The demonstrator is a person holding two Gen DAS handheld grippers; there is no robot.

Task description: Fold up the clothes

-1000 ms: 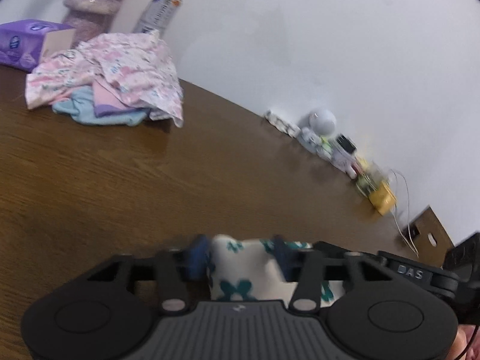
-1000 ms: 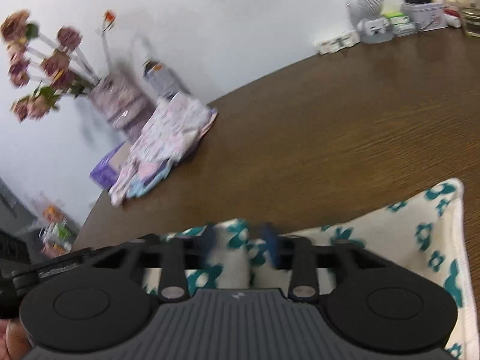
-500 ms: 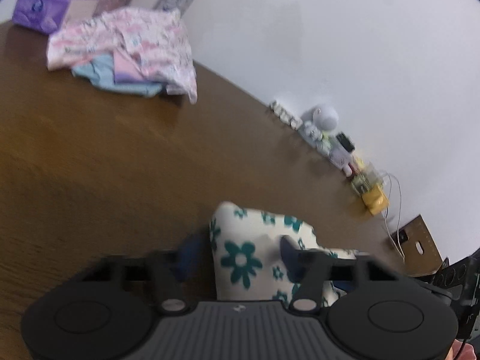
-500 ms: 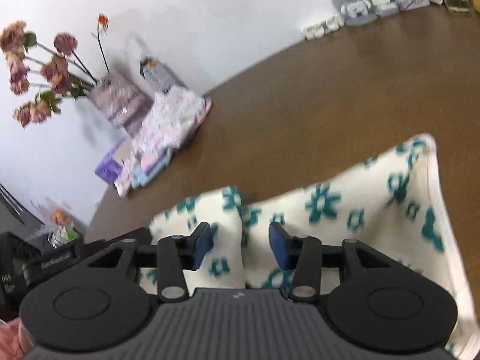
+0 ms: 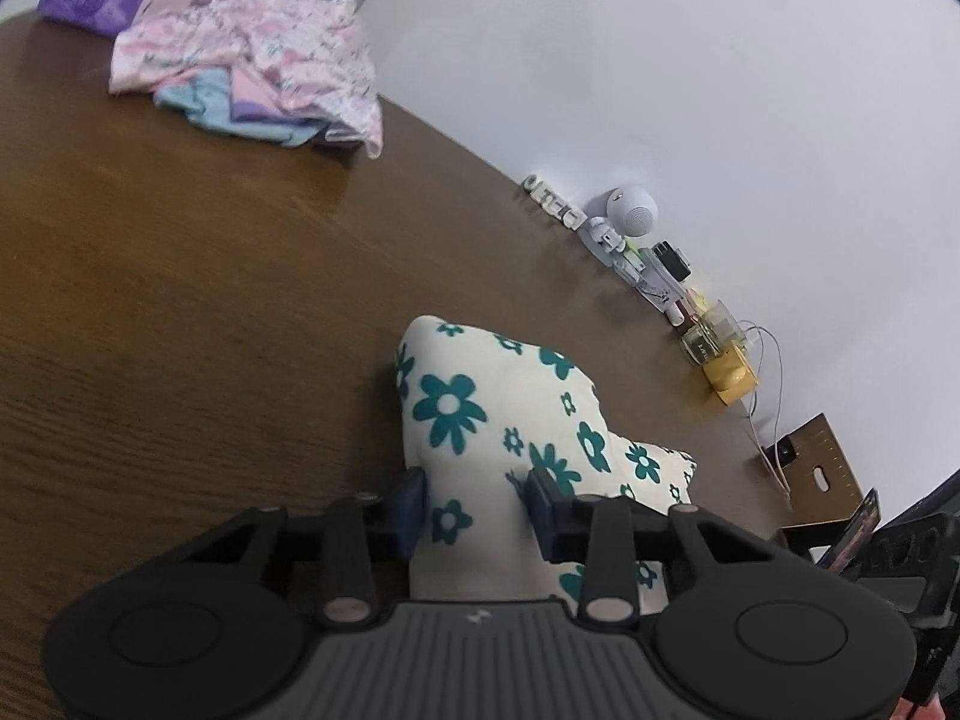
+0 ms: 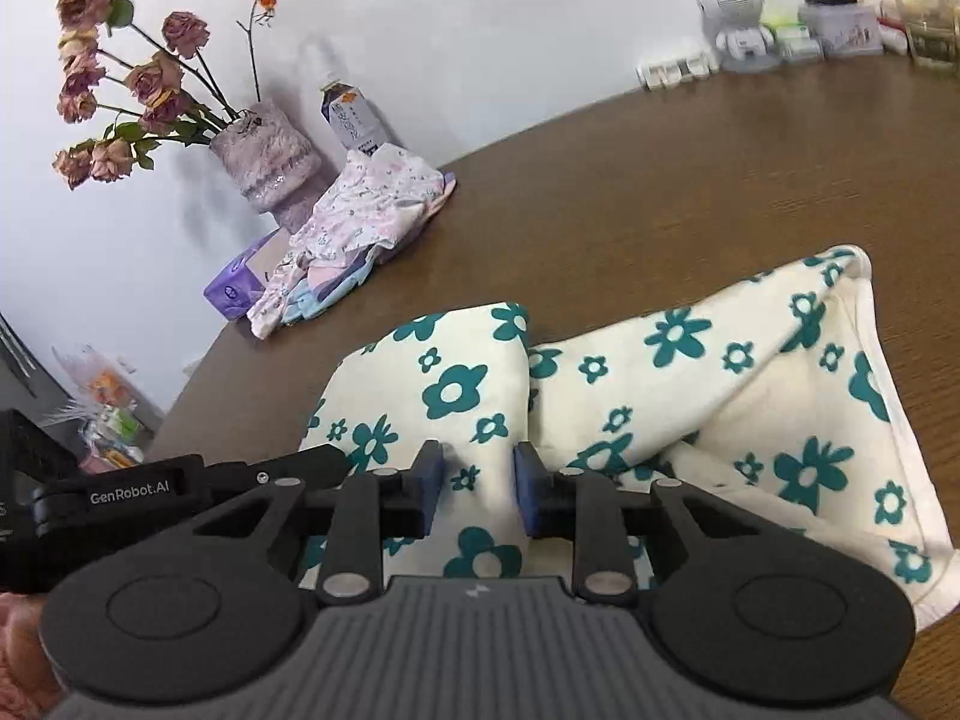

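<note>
A cream cloth with teal flowers (image 5: 474, 402) lies bunched on the brown wooden table (image 5: 180, 300). My left gripper (image 5: 477, 498) is shut on a raised fold of it, both blue pads pressing into the fabric. In the right wrist view the same cloth (image 6: 720, 360) spreads to the right, one edge lifted into a ridge. My right gripper (image 6: 480, 474) has a pinched fold between its pads and its jaws are closing on it. The left gripper's black body (image 6: 180, 486) sits close at the left of that view.
A pile of pink and blue clothes (image 6: 366, 216) sits at the table's far left by a purple tissue box (image 6: 231, 288), a vase of dried roses (image 6: 267, 162) and a bottle (image 6: 351, 120). Small items (image 5: 630, 240) line the wall, with cables beyond.
Both grippers have narrowed onto the floral cloth and moved forward over the table. The cloth has risen from flat under the fingers into tall folds between the pads.
</note>
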